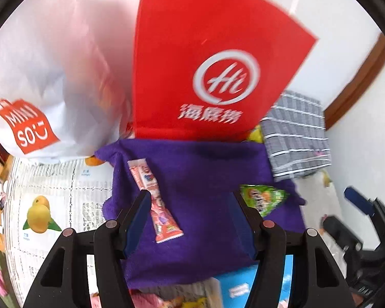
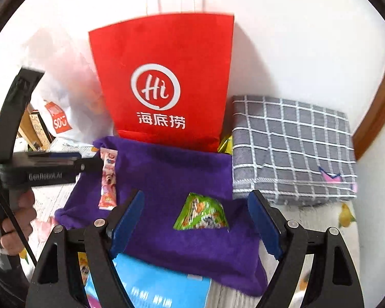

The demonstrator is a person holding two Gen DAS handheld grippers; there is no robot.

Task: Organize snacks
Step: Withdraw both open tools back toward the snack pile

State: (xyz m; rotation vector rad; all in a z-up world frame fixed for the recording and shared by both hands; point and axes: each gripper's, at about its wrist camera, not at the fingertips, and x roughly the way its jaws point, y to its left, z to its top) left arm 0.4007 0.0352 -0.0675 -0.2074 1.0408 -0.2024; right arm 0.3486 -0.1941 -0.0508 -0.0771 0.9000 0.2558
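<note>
A long pink snack packet [image 1: 155, 200] lies on a purple cloth [image 1: 205, 179], just right of my left gripper's left finger. A green snack packet [image 1: 264, 197] lies on the cloth by the right finger. My left gripper [image 1: 192, 215] is open and empty above the cloth. In the right wrist view my right gripper [image 2: 196, 220] is open and empty, with the green packet [image 2: 202, 214] between its fingers, slightly beyond them. The pink packet [image 2: 107, 179] lies to the left, near the left gripper [image 2: 89, 165]. A red paper bag [image 2: 164, 82] stands behind the cloth.
A white MINISO plastic bag [image 1: 38, 89] sits at the left of the red bag [image 1: 205, 64]. A folded grey checked cloth [image 2: 292, 148] lies at the right. A blue box [image 2: 156, 287] lies at the near edge. A fruit-print table cover [image 1: 46, 205] lies underneath.
</note>
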